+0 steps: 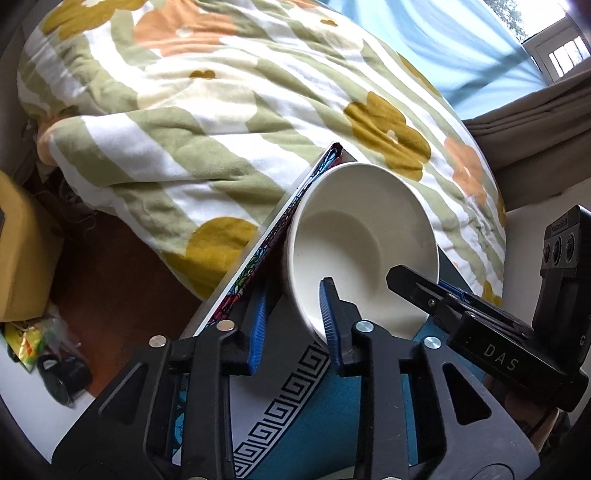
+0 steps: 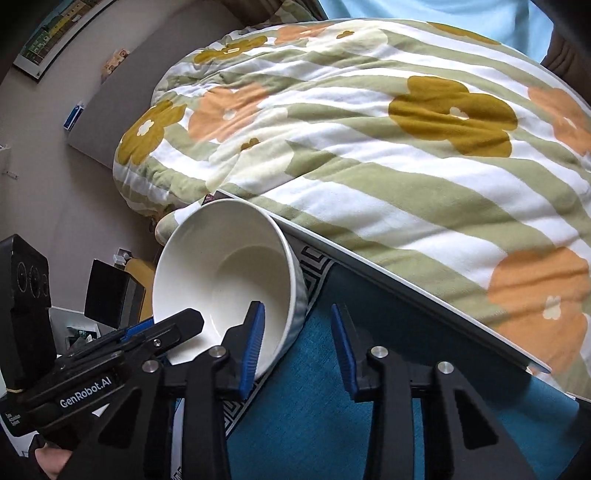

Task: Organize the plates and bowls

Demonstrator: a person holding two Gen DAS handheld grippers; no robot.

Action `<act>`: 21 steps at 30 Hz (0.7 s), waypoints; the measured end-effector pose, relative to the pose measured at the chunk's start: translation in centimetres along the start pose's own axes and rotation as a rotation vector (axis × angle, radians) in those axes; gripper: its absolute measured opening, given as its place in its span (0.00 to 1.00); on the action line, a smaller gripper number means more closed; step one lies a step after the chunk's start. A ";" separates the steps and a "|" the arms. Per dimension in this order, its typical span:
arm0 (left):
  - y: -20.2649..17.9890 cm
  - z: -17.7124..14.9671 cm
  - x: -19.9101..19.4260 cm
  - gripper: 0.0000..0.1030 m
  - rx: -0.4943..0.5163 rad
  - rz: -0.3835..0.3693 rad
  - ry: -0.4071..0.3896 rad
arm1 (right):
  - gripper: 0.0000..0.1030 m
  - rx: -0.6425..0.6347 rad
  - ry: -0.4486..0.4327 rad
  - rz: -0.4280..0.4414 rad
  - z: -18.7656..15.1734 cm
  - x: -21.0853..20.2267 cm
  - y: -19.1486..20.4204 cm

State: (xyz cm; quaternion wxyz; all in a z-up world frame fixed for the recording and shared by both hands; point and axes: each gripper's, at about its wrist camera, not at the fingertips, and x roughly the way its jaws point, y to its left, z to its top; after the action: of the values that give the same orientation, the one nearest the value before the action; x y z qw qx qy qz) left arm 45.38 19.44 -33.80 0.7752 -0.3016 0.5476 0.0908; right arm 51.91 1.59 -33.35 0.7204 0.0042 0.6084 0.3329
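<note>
A white bowl (image 1: pixel 364 243) (image 2: pixel 225 280) is held tilted above a square plate (image 1: pixel 306 406) (image 2: pixel 325 354) with a teal centre and a black-and-white key border. My left gripper (image 1: pixel 293 321) straddles the bowl's near rim, one blue pad (image 1: pixel 327 310) inside the bowl and one outside, with a visible gap. My right gripper (image 2: pixel 297 339) straddles the rim on the other side, its left pad (image 2: pixel 255 339) inside the bowl. Neither pair of pads is pressed flat on the rim. Each gripper shows in the other's view, the right (image 1: pixel 461 314) and the left (image 2: pixel 129 343).
A quilt (image 1: pixel 229 110) (image 2: pixel 369 129) with green stripes and flowers lies just behind the plate. A cardboard box (image 1: pixel 22 251) and small clutter (image 1: pixel 44 350) sit at the left on a brown floor. A grey wall with a picture (image 2: pixel 55 33) stands at the left.
</note>
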 end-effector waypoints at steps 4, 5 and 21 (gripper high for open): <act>-0.3 -0.1 -0.1 0.18 0.029 -0.003 -0.015 | 0.16 0.001 -0.011 0.022 0.2 0.4 0.4; -0.4 0.0 -0.1 0.18 0.040 0.005 -0.016 | 0.16 -0.003 -0.014 0.014 0.2 0.4 0.5; -4.4 -3.2 -6.9 0.18 0.151 0.023 -0.143 | 0.16 -0.015 -0.145 0.023 -3.2 -6.3 1.5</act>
State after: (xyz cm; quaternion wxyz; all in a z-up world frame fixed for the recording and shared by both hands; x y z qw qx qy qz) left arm 42.32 15.39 -26.63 0.8318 -0.2286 0.4995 0.0795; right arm 48.14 -1.58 -28.07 0.7587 0.0300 0.5521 0.3446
